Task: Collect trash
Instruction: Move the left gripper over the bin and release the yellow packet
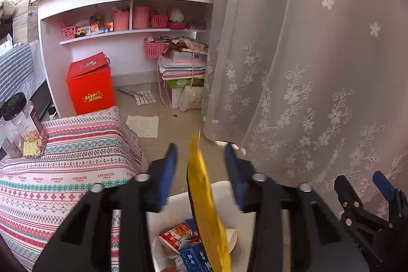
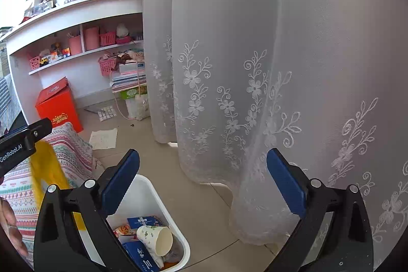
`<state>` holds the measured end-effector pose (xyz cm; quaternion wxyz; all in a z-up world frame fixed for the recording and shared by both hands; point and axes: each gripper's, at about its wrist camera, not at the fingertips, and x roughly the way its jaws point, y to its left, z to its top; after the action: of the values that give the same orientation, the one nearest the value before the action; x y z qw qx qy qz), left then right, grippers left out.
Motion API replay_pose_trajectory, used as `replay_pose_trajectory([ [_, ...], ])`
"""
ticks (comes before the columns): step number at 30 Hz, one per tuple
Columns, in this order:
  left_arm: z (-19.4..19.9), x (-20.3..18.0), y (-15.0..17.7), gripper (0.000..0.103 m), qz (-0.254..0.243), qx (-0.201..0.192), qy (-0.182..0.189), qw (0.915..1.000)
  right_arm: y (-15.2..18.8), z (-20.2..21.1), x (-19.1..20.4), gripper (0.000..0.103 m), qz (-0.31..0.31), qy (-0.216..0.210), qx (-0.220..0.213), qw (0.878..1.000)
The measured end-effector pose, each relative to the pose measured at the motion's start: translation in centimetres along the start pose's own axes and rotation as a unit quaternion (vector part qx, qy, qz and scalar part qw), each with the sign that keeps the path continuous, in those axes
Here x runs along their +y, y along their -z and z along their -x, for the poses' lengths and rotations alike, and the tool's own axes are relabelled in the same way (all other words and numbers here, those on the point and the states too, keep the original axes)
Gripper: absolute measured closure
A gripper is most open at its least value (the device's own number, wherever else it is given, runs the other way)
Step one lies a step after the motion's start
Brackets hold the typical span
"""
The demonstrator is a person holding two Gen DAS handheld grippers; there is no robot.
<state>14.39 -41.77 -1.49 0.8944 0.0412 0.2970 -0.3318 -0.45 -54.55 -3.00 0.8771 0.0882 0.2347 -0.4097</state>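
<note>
A long yellow wrapper point(image 1: 204, 208) stands on edge between the blue pads of my left gripper point(image 1: 201, 148). The jaws are open, with a gap on each side of the wrapper. Its lower end reaches into the white trash bin point(image 1: 224, 189) directly below. The bin holds a red snack packet point(image 1: 178, 236), a blue carton point(image 1: 193, 259) and a paper cup point(image 2: 155, 238). From the right wrist view the wrapper point(image 2: 47, 170) hangs under the left gripper's fingers point(image 2: 25, 142), left of the bin point(image 2: 153, 193). My right gripper point(image 2: 204, 153) is wide open and empty, above the bin's right side, and shows at lower right point(image 1: 362, 182).
A patterned fabric stool point(image 1: 71, 157) with a black-lidded jar point(image 1: 23, 129) stands left of the bin. A lace curtain point(image 1: 306, 68) hangs close on the right. A red box point(image 1: 90, 86) and a paper sheet point(image 1: 142, 125) are on the floor ahead. A person's hand point(image 2: 10, 221) shows at the left edge.
</note>
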Motion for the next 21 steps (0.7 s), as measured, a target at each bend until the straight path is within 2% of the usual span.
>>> replay_pose_trajectory([
  [4,-0.1,0.2,0.2,0.042,0.000,0.003,-0.001,1.0000,-0.1,0.2,0.5,0.007,-0.003,0.000,-0.001,1.000],
  [9,0.3,0.3,0.3,0.032,-0.004,0.000,-0.014,0.9999,-0.3,0.7,1.0,0.007,-0.008,0.003,-0.011,1.000],
  [10,0.5,0.3,0.4,0.030,-0.004,-0.002,-0.018,0.9998,-0.3,0.8,1.1,0.007,-0.009,0.004,-0.013,1.000],
  [12,1.1,0.5,0.4,0.018,-0.001,-0.011,-0.032,0.9994,-0.3,0.9,1.3,0.007,-0.012,0.004,-0.015,1.000],
  [15,2.0,1.0,0.5,0.009,0.004,-0.026,-0.056,0.9981,-0.3,1.1,1.7,0.007,-0.017,-0.002,-0.010,1.000],
  [21,2.6,2.0,0.8,0.007,-0.006,-0.014,-0.090,0.9958,-0.6,2.0,2.5,0.007,-0.022,0.000,-0.022,1.000],
])
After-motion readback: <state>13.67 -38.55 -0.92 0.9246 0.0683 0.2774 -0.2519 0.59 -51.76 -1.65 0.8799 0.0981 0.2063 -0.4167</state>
